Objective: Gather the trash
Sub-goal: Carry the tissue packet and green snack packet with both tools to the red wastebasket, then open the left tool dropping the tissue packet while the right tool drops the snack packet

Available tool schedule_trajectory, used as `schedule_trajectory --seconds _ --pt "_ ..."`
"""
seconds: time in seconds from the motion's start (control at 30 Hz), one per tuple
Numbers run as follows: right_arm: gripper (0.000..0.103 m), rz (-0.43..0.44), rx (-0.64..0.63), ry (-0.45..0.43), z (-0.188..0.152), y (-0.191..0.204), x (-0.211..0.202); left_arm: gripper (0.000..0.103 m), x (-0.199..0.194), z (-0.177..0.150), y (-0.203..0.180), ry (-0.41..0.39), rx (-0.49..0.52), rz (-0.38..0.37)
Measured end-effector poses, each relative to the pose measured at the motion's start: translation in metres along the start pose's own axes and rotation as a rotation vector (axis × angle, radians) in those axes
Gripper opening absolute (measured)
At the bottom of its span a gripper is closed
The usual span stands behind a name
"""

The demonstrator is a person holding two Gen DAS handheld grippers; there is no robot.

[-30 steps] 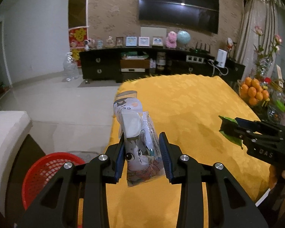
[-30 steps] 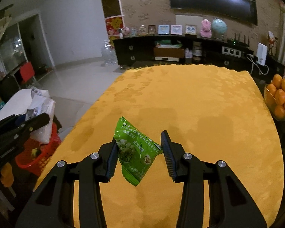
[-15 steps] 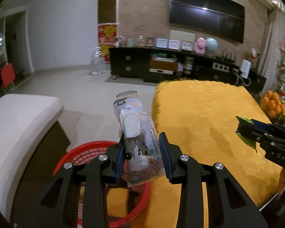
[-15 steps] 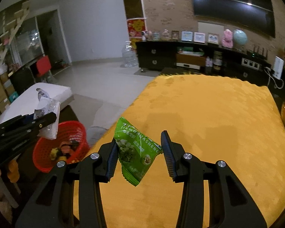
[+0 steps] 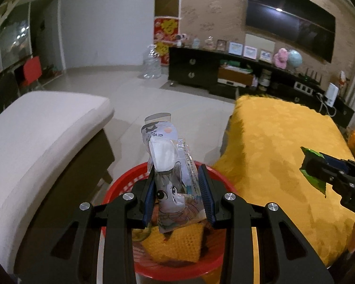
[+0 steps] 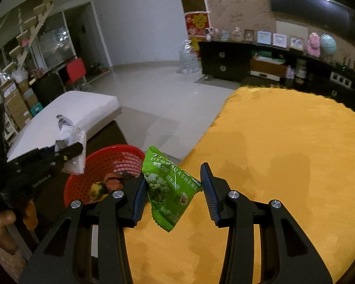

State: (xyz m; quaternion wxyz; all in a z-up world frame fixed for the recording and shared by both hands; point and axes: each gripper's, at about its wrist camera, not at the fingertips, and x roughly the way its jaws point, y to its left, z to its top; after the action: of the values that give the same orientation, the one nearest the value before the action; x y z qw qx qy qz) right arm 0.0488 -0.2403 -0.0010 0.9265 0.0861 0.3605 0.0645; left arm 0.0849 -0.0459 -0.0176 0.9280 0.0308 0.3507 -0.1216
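From my left wrist I look straight down into the red basket [image 5: 120,187]; my right wrist shows its perforated wall beside the counter's [image 6: 284,153] left edge, with orange and yellow scraps inside. My left gripper [image 5: 177,189] clamps a glossy cat-print packet [image 5: 175,184] above the basket. My right gripper [image 6: 172,189] pinches a crinkled green snack bag [image 6: 165,184] over the counter's yellow cloth.

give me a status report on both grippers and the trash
Left gripper shut on cartoon-cat plastic wrapper, above red mesh plastic basket. Right gripper shut on green snack packet, over yellow tablecloth. Nothing blocks the basket.
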Motion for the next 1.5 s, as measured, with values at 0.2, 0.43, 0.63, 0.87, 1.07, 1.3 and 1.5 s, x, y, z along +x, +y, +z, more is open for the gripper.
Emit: schedule_trajectory --seconds 0.2,0.43,0.63,0.87,1.07,1.3,1.5 --pt "0.042 0.071 -0.007 0.059 0.012 0.025 0.037 0.033 0.019 -0.004 0.021 0.06 -0.048 0.029" --pt "0.044 0.144 -0.013 0.123 0.017 0.044 0.069 0.035 0.029 -0.01 0.036 0.11 -0.093 0.042" --pt "0.055 0.2 0.004 0.162 0.013 0.053 0.082 0.044 0.03 -0.01 0.039 0.12 -0.107 0.047" --pt "0.072 0.252 0.055 0.165 0.013 0.053 0.079 0.063 0.024 -0.009 0.045 0.101 -0.137 0.06" --pt "0.08 0.211 0.052 0.117 0.016 0.048 0.061 0.078 0.006 -0.003 0.049 0.033 -0.149 0.075" --pt "0.096 0.103 -0.023 -0.022 0.018 0.05 0.021 0.086 -0.033 0.006 0.039 -0.114 -0.098 0.111" --pt "0.096 0.002 -0.121 -0.146 0.012 0.066 -0.019 0.091 -0.064 0.003 0.031 -0.192 -0.05 0.139"
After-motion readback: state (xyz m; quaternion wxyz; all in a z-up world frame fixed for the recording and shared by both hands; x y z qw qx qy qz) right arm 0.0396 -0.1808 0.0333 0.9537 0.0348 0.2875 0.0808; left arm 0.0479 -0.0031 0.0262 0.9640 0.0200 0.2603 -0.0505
